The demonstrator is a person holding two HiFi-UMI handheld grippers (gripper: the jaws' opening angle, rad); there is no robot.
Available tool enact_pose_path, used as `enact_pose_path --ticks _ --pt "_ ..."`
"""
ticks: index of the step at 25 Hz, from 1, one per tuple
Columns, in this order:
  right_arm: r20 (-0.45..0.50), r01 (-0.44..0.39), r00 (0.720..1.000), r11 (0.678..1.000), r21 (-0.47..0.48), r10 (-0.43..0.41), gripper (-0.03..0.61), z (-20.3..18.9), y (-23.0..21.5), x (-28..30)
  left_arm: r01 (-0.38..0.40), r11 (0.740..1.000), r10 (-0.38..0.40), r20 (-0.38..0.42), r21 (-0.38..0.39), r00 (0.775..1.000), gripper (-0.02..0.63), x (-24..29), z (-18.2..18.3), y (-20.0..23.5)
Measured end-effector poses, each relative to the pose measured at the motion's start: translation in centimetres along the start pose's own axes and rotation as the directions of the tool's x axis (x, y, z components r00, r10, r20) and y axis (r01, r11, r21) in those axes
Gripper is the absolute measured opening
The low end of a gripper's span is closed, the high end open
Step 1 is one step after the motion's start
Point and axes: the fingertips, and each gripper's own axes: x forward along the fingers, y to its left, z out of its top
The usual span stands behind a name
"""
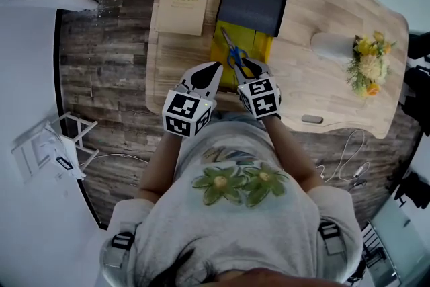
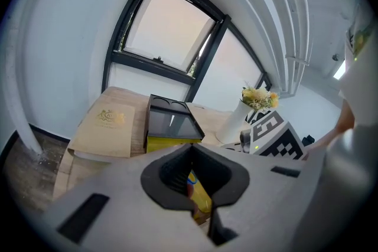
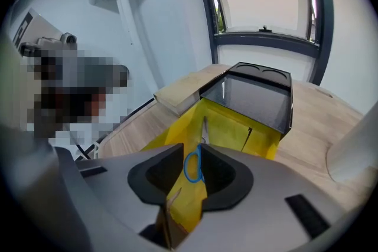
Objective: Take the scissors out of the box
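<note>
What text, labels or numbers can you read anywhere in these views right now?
On the tan flat cardboard package: gold crest with print beneath, too small to read.
On the black-and-white marker cubes: square code patterns only, no letters.
On the open yellow box and the blue-handled scissors: no print visible.
Nothing is legible.

Table (image 1: 329,23) pale matt wood; box (image 1: 259,45) yellow card, glossy dark lid (image 1: 254,0); scissors (image 1: 234,52) blue plastic handles.
</note>
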Motion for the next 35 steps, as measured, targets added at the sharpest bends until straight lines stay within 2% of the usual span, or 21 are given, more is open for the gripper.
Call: enact_pose_path --ticks 10,18,35 --pt "-0.086 0.003 0.996 0.999 0.038 0.000 0.081 -1.4 -0.8 2.2 0.073 0.997 -0.075 -0.035 -0.036 0.997 0.006 1.8 -0.3 -0.7" --pt "-0.131 0.008 0.991 0.998 0.063 0.000 0.084 -1.9 -1.3 3.8 0.069 0.996 -0.072 -0.066 -0.050 0.995 0.006 2.5 -0.8 0.1" --pt "-0.204 0.049 0.978 0.995 0.084 -0.030 0.087 -3.0 -1.9 5.8 0.058 0.997 -0.062 -0.079 -0.056 0.995 0.006 3.1 -1.1 1.2"
